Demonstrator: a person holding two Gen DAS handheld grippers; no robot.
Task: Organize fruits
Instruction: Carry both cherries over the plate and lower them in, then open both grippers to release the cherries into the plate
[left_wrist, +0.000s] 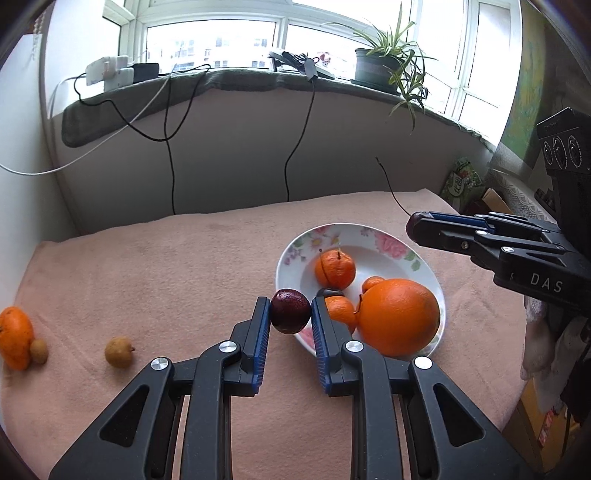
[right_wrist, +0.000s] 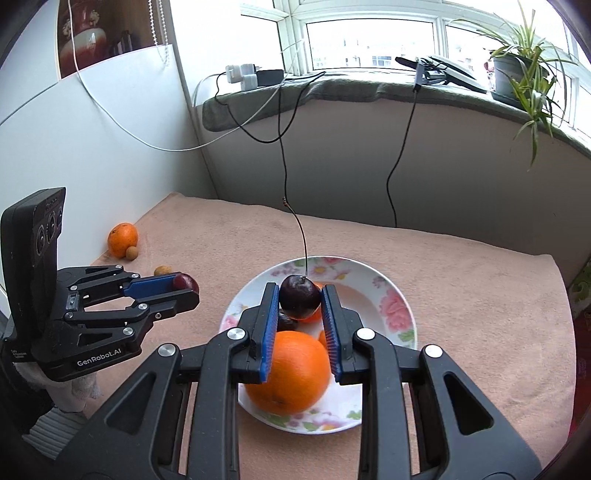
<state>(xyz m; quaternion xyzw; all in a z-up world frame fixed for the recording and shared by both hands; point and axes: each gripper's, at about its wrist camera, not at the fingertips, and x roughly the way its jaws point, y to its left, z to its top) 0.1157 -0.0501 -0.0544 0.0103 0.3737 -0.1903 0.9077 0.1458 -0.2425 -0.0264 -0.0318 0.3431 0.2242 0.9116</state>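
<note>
bright daylight from the window (left_wrist: 280, 40), glass washed out white, soft faint shadows on the pink cloth (left_wrist: 166, 266), sharp in the middle, edges bent round and dark, big orange (right_wrist: 288, 373) a bit blurry

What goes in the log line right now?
left gripper: shut on cherry | right gripper: shut on stemmed cherry | plate: holds oranges

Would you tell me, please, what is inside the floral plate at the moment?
The floral plate holds a large orange, a split-peel mandarin, smaller mandarins and one dark fruit, mostly covered. The right wrist view hides the rest behind its hand-held gripper.
</note>
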